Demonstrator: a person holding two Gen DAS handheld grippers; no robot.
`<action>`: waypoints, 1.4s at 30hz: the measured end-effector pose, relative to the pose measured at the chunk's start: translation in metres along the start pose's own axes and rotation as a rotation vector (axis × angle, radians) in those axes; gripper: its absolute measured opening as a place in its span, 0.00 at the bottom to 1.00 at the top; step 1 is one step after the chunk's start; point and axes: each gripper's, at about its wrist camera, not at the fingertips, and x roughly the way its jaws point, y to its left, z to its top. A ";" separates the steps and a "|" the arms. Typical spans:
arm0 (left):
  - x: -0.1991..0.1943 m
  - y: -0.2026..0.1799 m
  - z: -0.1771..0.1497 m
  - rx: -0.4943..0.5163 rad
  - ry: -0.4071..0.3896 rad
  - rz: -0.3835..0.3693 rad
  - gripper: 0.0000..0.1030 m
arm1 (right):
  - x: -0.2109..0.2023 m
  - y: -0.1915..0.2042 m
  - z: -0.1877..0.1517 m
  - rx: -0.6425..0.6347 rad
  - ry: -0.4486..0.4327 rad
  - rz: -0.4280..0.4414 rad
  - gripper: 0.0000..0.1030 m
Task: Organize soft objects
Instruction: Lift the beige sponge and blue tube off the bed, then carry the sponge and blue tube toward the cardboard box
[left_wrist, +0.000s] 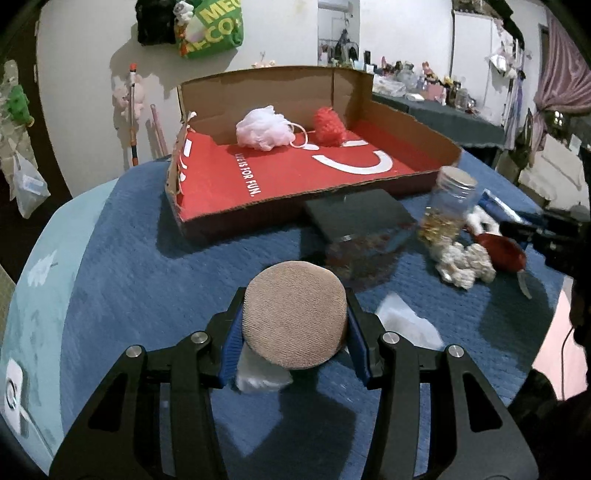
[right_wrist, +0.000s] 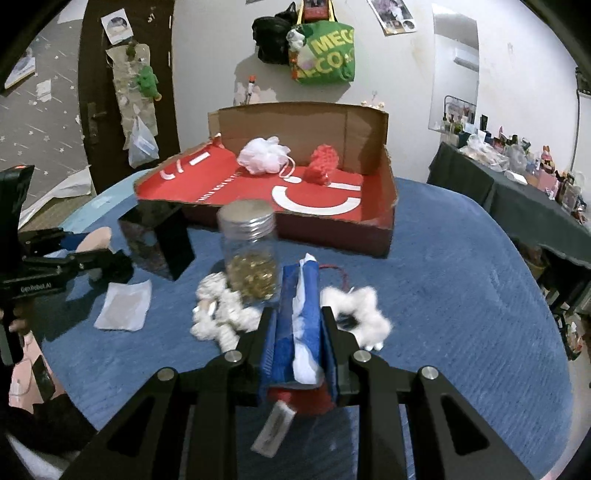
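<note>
A round tan fabric puff (left_wrist: 294, 314) is pinched by the left gripper (left_wrist: 295, 325), a blue-white cloth roll (right_wrist: 301, 325) by the right gripper (right_wrist: 298, 328); the glass jar (right_wrist: 251, 254) ahead could be toppled.

We see both units are the same build: left gripper (left_wrist: 295, 332) and right gripper (right_wrist: 297, 339) have matte black linkage arms with triangular cutouts, round silver screw heads at the pivots, and blue ribbed pads (left_wrist: 231, 343) on the fingers. From the right wrist view, the left unit's black body carries white "GenRobot.AI" lettering (right_wrist: 35, 287).
</note>
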 end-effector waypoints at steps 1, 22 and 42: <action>0.004 0.004 0.004 0.006 0.010 0.000 0.45 | 0.002 -0.002 0.003 -0.003 0.004 0.001 0.25; 0.034 0.030 0.038 0.085 0.103 -0.038 0.45 | 0.039 -0.023 0.050 -0.080 0.080 0.058 0.25; 0.040 0.027 0.043 0.151 0.125 -0.056 0.45 | 0.047 -0.022 0.051 -0.116 0.117 0.057 0.25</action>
